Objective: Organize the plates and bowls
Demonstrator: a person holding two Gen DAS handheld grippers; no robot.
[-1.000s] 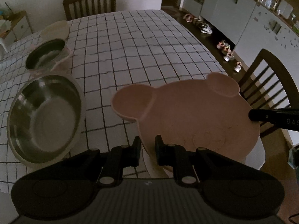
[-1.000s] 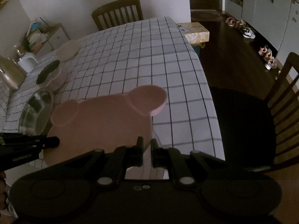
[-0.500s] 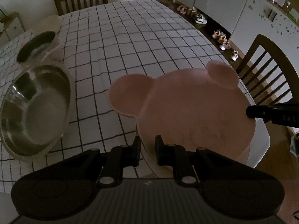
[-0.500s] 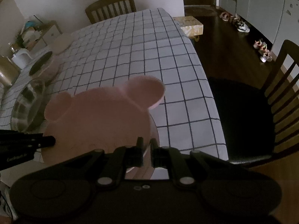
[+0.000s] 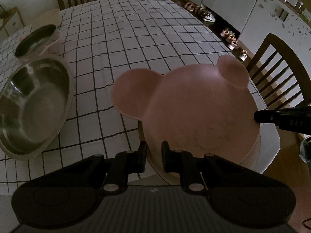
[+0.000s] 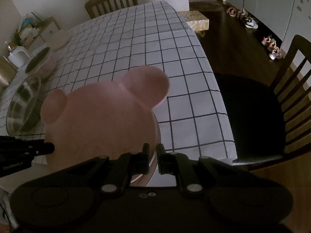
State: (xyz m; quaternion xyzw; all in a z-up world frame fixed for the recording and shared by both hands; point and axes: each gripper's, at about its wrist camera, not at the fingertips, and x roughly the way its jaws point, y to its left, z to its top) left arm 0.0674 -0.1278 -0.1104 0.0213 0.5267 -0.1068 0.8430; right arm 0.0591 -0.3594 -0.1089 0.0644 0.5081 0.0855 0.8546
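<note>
Since 1 s ago, pink bear plate (image 5: 198,106) rose & tilted, frame centre. Left gripper (image 5: 153,151) & right gripper (image 6: 153,155) each clenched on its rim, sharing weight; steel bowl (image 5: 33,104) sits far left.

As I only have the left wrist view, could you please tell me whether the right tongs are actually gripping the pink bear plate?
Observer: Yes, in the right wrist view the right tongs straddle the pink bear plate's near rim, closed on it.
Operator: Thank you; what stands beside the table there?
Observer: A chair with a dark seat, close against the table edge.
Operator: And beyond the far corner?
Observer: A yellow patterned box sits just past it.
</note>
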